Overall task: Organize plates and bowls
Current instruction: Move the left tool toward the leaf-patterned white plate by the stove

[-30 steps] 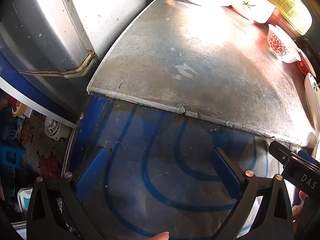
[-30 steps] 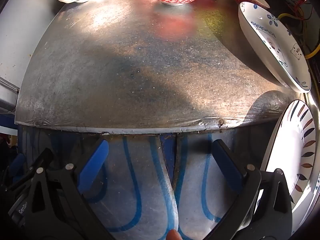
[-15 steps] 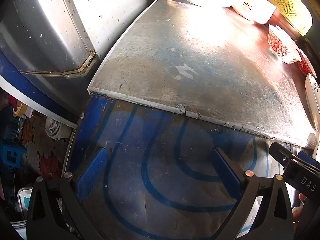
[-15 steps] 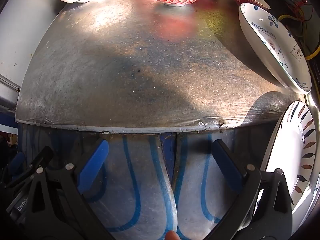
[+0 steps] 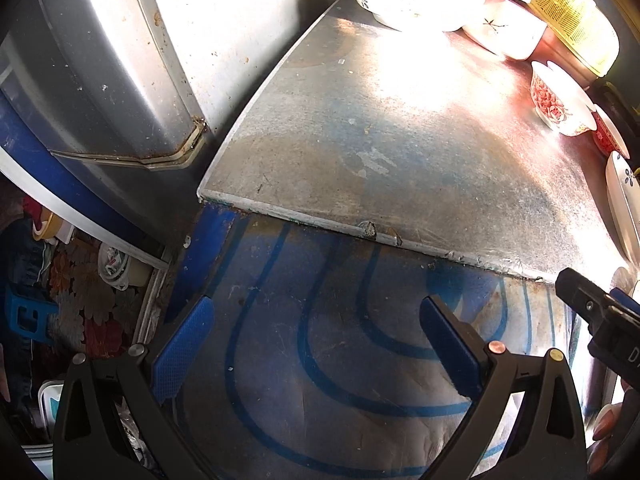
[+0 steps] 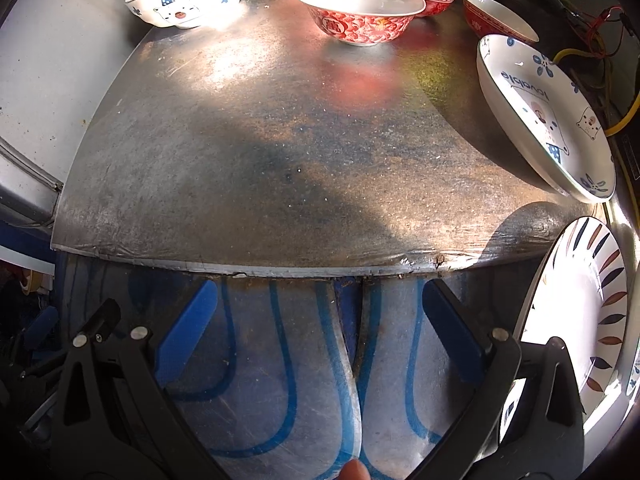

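Red-patterned bowl (image 6: 362, 12) stands upright, white inside, on the metal counter (image 6: 280, 140).

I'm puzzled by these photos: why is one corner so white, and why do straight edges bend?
Left wrist view: sunlight blows out the white bowl and the metal tabletop near it. Right wrist view: glare on the cartoon bowl; the fisheye lens bows the table edge.

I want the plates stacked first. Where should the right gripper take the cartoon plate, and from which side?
Probably the near rim of the cartoon plate, approached from the table's open middle, on its left. The plate looks tilted, its left edge on the metal and its far side raised, so one finger would go over the rim and one under. The right gripper is open and empty.
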The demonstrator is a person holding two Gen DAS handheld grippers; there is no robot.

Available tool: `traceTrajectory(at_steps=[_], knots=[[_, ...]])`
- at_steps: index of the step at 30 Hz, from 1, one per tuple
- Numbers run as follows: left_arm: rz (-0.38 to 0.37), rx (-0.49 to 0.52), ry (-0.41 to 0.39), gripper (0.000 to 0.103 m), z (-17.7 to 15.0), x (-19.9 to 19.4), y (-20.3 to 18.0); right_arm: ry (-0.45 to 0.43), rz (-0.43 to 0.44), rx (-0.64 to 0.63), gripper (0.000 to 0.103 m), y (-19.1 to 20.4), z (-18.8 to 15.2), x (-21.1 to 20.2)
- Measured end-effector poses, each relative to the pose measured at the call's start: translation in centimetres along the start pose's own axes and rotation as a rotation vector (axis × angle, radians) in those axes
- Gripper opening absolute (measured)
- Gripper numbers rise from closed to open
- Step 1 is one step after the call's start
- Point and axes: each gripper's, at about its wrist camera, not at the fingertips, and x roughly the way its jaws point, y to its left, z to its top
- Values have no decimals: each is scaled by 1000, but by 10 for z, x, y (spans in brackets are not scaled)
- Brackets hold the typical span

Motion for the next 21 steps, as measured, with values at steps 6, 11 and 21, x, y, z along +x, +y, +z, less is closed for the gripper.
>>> traceTrajectory(at_steps=[6, 11, 21], knots=[[-38, 24, -80, 103, 15, -49, -6, -94, 33, 20, 103, -12, 7, -64], [-146, 138, -124, 103, 20, -89, -54, -139, -17, 129, 103, -59, -9, -110], [-378, 489, -162, 103, -3, -131, -191, -144, -194, 457, 103, -167, -70, -155]])
